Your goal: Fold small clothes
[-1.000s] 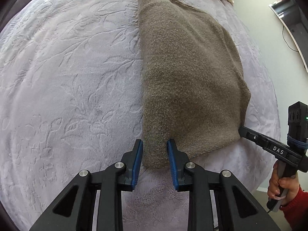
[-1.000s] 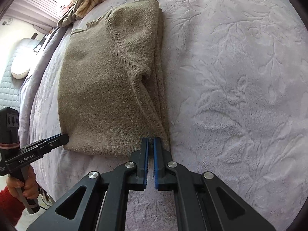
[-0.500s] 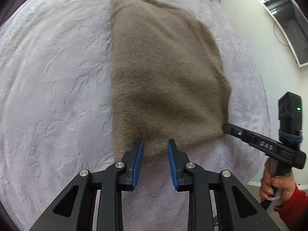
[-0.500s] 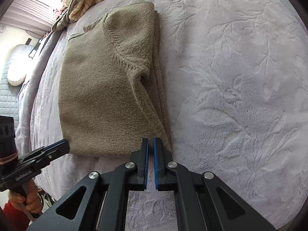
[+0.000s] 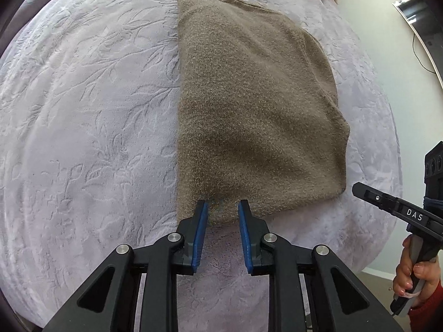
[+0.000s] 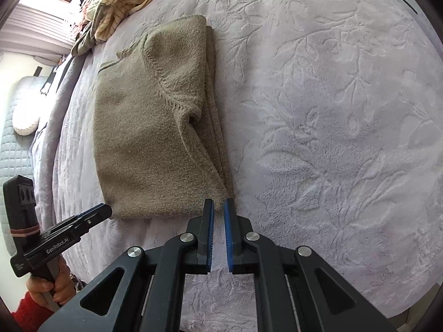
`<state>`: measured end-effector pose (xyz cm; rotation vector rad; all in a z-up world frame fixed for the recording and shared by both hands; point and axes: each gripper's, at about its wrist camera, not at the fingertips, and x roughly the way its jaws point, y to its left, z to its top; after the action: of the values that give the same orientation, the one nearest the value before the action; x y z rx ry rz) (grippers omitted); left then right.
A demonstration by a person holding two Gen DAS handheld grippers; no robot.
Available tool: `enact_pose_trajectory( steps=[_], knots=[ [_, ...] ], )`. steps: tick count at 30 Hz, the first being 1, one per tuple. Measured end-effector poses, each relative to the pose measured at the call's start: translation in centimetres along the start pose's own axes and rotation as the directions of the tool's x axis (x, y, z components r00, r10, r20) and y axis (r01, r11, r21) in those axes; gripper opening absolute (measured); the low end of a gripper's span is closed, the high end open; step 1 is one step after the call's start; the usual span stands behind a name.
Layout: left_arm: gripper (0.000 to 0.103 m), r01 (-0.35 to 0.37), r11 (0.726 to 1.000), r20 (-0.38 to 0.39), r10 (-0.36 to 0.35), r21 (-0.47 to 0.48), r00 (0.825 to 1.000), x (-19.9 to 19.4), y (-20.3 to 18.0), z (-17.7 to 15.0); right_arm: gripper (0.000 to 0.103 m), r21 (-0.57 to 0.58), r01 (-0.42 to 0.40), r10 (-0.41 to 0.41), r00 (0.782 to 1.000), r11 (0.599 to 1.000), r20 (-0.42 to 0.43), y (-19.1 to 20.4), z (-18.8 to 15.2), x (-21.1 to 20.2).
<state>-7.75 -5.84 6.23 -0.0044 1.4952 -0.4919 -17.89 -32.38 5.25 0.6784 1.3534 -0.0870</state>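
A brown knitted sweater [image 5: 249, 105] lies folded lengthwise on a lilac embossed bed cover [image 5: 83, 110]. My left gripper [image 5: 221, 207] is open, its blue pads either side of the sweater's near left corner. In the right wrist view the sweater [image 6: 149, 138] shows its folded sleeve on top. My right gripper [image 6: 218, 206] is slightly open at the sweater's near right corner, with the hem edge between the tips. Each gripper shows in the other's view, the right one [image 5: 387, 202] and the left one [image 6: 83, 218].
A heap of striped cream and other clothes [image 6: 121, 2] lies at the far end of the bed. The bed edge runs near the sweater's side, with a wall [image 5: 401, 69] beyond. A grey quilted headboard or cushion [image 6: 16, 127] stands at the left.
My right gripper has opened a little from shut. My left gripper has stayed open at the near hem, and its view has shifted back to the left.
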Motion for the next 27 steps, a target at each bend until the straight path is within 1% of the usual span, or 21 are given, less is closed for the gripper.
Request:
enact_pose_trajectory(
  steps=[5, 10, 11, 12, 13, 14, 17, 20, 21, 22, 23, 24, 27],
  knots=[
    [0.025, -0.052, 0.998, -0.004, 0.052, 0.03, 0.999, -0.6, -0.6, 0.3, 0.009, -0.014, 0.001, -0.001, 1.0, 1.0, -0.006, 0.5, 0.7, 0.0],
    [0.025, -0.095, 0.995, -0.009, 0.095, 0.032, 0.995, -0.6, -1.1, 1.0, 0.009, -0.026, -0.007, 0.007, 1.0, 1.0, -0.018, 1.4, 1.0, 0.4],
    [0.04, -0.102, 0.994, -0.008, 0.102, 0.029, 0.995, -0.5, -1.2, 1.1, 0.009, -0.028, -0.01, 0.009, 1.0, 1.0, -0.022, 1.4, 1.0, 0.5],
    [0.072, -0.114, 0.993, -0.001, 0.114, 0.024, 0.993, -0.6, -1.1, 1.2, 0.009, -0.032, -0.013, 0.012, 1.0, 0.999, -0.026, 1.6, 1.1, 0.6],
    [0.082, -0.13, 0.991, 0.016, 0.13, 0.017, 0.991, -0.9, -1.1, 1.2, 0.009, -0.035, -0.013, 0.012, 0.999, 0.999, -0.03, 1.7, 1.1, 0.8],
    [0.085, -0.139, 0.99, 0.041, 0.138, 0.014, 0.99, -1.3, -1.1, 1.3, 0.009, -0.037, -0.014, 0.013, 0.999, 0.999, -0.034, 1.7, 1.1, 0.8],
    [0.085, -0.135, 0.991, 0.043, 0.134, 0.011, 0.99, -1.3, -1.0, 1.4, 0.009, -0.041, -0.019, 0.017, 0.999, 0.999, -0.039, 1.9, 1.2, 1.1],
    [0.085, -0.145, 0.989, 0.041, 0.144, 0.007, 0.989, -1.3, -0.5, 1.6, 0.015, -0.038, -0.028, 0.026, 0.999, 0.999, -0.041, 1.8, 1.8, 1.3],
    [0.085, -0.149, 0.989, 0.045, 0.149, 0.005, 0.988, -1.1, -0.7, 1.9, 0.023, -0.037, -0.029, 0.027, 0.999, 0.999, -0.035, 1.8, 2.2, 1.3],
    [0.085, -0.15, 0.989, 0.05, 0.15, 0.003, 0.987, -1.1, -0.6, 2.1, 0.036, -0.034, -0.031, 0.03, 0.999, 0.999, -0.024, 1.8, 2.8, 1.2],
    [0.085, -0.151, 0.989, 0.053, 0.151, -0.001, 0.987, -1.2, -0.4, 2.4, 0.042, -0.029, -0.037, 0.036, 0.999, 0.999, -0.012, 1.7, 3.4, 1.2],
    [0.085, -0.152, 0.988, 0.055, 0.152, -0.007, 0.987, -1.2, -0.1, 2.7, 0.045, -0.023, -0.049, 0.049, 0.999, 0.999, 0.007, 1.6, 4.1, 1.0],
    [0.085, -0.167, 0.985, 0.055, 0.168, -0.035, 0.984, -1.0, 0.6, 3.0, 0.045, -0.011, -0.082, 0.083, 0.996, 0.997, 0.041, 1.5, 6.3, 1.0]
  ],
)
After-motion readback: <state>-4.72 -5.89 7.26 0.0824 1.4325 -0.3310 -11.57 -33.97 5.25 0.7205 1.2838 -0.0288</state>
